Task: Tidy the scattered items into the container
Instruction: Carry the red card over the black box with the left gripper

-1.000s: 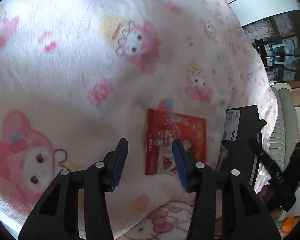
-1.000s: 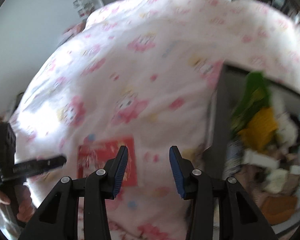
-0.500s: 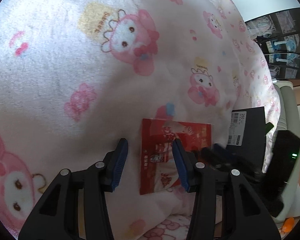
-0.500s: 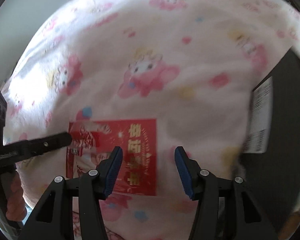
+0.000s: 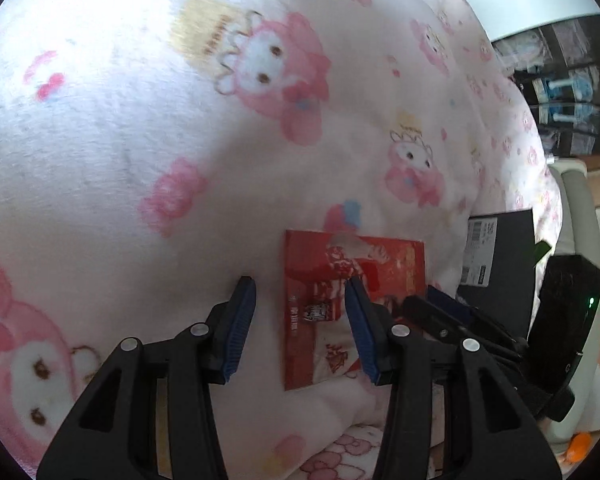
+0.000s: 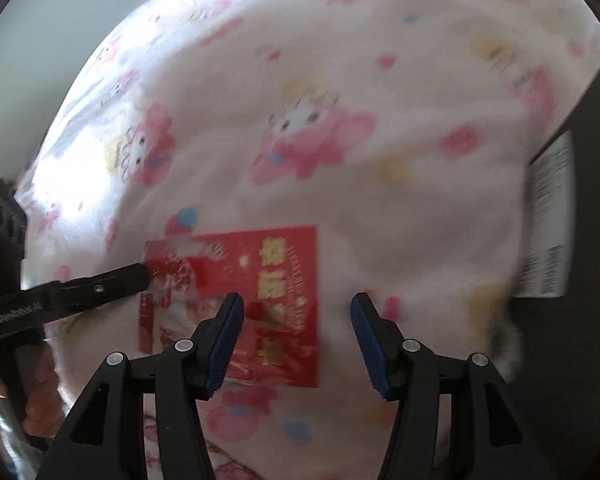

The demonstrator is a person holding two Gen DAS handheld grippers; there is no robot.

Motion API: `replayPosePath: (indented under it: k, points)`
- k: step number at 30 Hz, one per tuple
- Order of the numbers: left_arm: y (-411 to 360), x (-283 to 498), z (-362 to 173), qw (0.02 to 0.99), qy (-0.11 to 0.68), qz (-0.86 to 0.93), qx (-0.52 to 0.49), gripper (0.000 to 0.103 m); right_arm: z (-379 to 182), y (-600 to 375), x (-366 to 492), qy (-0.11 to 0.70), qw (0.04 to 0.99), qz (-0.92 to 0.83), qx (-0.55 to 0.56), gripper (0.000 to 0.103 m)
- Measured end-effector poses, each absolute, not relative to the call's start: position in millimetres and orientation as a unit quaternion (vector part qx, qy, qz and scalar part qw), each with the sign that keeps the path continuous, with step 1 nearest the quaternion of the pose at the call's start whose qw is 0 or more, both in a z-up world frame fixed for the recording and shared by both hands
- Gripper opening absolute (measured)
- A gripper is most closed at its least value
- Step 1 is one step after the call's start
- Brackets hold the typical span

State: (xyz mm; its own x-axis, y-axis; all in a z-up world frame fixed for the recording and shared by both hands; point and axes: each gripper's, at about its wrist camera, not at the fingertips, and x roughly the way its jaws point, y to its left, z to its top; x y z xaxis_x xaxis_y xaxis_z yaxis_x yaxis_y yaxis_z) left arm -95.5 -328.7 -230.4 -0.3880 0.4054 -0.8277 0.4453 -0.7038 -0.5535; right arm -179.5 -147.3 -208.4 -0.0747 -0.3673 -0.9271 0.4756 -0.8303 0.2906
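- My left hand-held gripper [image 5: 300, 300] points steeply down, its blue-padded jaws parted and nothing pinched between them.
- My right hand-held gripper [image 6: 296, 312] also tilts steeply down, its jaws opening wide (nothing pressed by the pads).
- My left hand [image 6: 40, 396] shows at the right camera's lower left edge, wrapped around the handle.

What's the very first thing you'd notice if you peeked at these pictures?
The bright red packet with gold writing jumps out, lying flat on a fluffy pink cartoon blanket. Both grippers hang just above it with nothing between their blue fingers: the left gripper over one end, the right gripper, its jaws opening, over the other. A black box with a white label sits just past the packet at the blanket's edge.
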Motion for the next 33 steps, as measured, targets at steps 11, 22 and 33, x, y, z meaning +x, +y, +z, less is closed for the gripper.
replayPosePath:
  k: [11, 22, 33]
  points:
    - [-282.0, -77.4, -139.8, -0.02, 0.346, -0.79, 0.507, 0.046, -131.2, -116.7, -154.4, 0.021, 0.327, -0.764, 0.557, 0.052]
    - [-157.7, -107.3, -67.9, -0.151, 0.286, -0.81, 0.489, 0.046, -63.5, 23.4, -130.6, -0.042, 0.277, -0.813, 0.51, 0.052]
    - [-16.9, -174.4, -99.2, -0.22, 0.267, -0.767, 0.54, 0.048, -75.1, 181.3, -161.5, -0.074, 0.175, -0.839, 0.51, 0.053]
